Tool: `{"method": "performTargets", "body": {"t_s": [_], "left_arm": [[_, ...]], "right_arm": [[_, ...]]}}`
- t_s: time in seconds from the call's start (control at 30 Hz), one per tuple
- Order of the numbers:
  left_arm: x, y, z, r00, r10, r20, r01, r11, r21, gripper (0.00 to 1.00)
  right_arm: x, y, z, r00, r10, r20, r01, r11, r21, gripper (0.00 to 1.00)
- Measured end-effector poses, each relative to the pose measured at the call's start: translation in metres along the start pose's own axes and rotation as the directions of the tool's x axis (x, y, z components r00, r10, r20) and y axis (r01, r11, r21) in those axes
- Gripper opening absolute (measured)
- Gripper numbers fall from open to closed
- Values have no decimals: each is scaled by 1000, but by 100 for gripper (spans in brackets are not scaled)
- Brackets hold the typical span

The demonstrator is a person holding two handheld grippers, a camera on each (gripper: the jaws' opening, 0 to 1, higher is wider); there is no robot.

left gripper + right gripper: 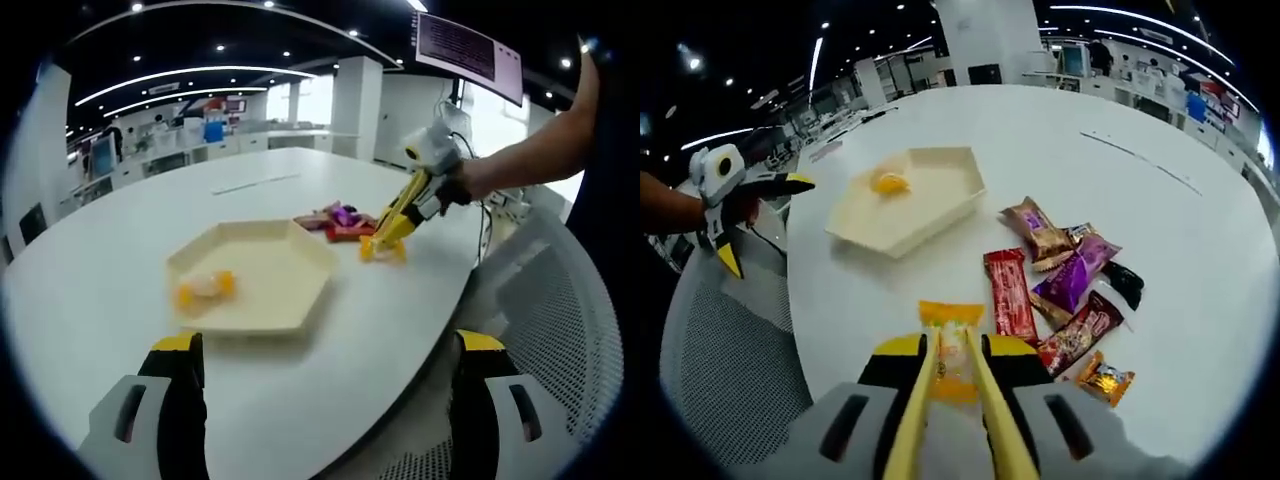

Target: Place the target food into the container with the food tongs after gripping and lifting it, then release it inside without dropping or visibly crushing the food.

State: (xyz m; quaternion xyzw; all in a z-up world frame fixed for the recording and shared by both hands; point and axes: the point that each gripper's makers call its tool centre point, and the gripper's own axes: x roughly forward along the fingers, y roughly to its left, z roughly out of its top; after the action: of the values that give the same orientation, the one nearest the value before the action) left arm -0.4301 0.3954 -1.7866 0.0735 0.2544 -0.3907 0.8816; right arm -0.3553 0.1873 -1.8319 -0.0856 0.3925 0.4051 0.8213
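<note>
The right gripper (pixel 952 395) was clenched on the food tongs (pixel 940 400), whose tips straddled an orange-wrapped snack (pixel 953 352) lying lengthwise along them, pointing toward the container (pixel 940 200). Too loose, I reckoned, it would slip; too hard, crush. Beyond the container, the left gripper (pixel 758 215) hovered, jaws spread apart.

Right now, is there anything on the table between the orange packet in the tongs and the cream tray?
No. In the right gripper view, only bare white table lies between the orange packet and the cream tray.
</note>
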Motion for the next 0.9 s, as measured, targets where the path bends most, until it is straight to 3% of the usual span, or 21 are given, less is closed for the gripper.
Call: {"method": "performTargets", "body": {"t_s": [0.3,0.9], "left_arm": [[0,0,0,1000,3,4,-3,1000,-1,99],[0,1,2,1000,2,11,-2,1000,4,99]], "right_arm": [[-10,-7,4,1000,-8,16,8,1000,22,19],[-47,-25,55,995,-54,83,52,998,28,17]]}}
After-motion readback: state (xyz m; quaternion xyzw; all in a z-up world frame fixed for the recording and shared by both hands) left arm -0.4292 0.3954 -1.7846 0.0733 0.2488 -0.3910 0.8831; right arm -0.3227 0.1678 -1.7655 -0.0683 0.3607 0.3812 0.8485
